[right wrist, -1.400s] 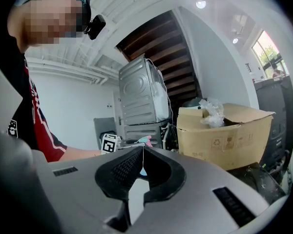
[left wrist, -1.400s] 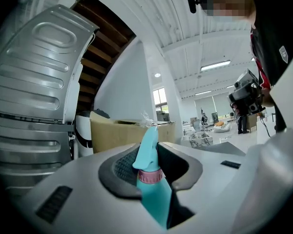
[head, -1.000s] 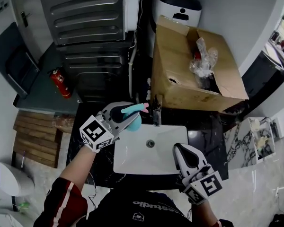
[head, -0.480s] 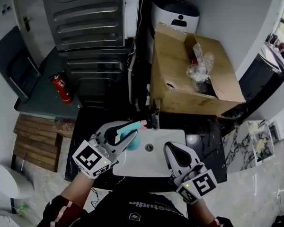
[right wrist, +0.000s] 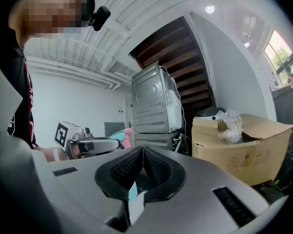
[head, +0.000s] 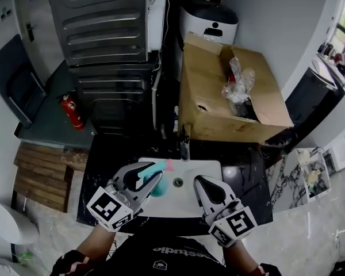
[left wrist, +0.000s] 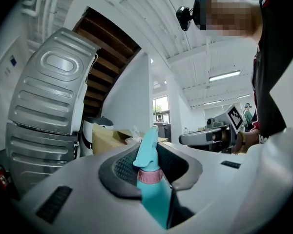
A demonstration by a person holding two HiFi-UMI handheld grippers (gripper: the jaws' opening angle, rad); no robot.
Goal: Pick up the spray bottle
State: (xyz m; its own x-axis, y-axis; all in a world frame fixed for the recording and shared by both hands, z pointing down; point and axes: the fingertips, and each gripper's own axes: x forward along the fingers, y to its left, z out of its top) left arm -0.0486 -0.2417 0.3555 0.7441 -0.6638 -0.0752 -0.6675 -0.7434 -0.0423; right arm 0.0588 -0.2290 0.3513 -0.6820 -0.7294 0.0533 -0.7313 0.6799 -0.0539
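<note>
The teal spray bottle (head: 158, 187) with a pink collar hangs over the left part of the white sink (head: 215, 168), off the counter. My left gripper (head: 154, 175) is shut on it. In the left gripper view the bottle (left wrist: 153, 189) stands between the dark pads, its spray head poking up past the fingertips of the left gripper (left wrist: 149, 156). My right gripper (head: 209, 190) hovers over the sink's right side; its pads meet with nothing between them in the right gripper view (right wrist: 142, 151). That view also shows the bottle (right wrist: 120, 135) at the left.
A dark faucet (head: 185, 144) stands at the sink's far rim on the black counter (head: 244, 171). Behind it sits an open cardboard box (head: 218, 105) with crumpled plastic inside. A grey washing machine (head: 100, 16), a white bin (head: 208, 20) and a red fire extinguisher (head: 72, 111) stand further back.
The left gripper has carried the bottle from the sink's far left corner toward me, over the basin. The right gripper has kept its place.
</note>
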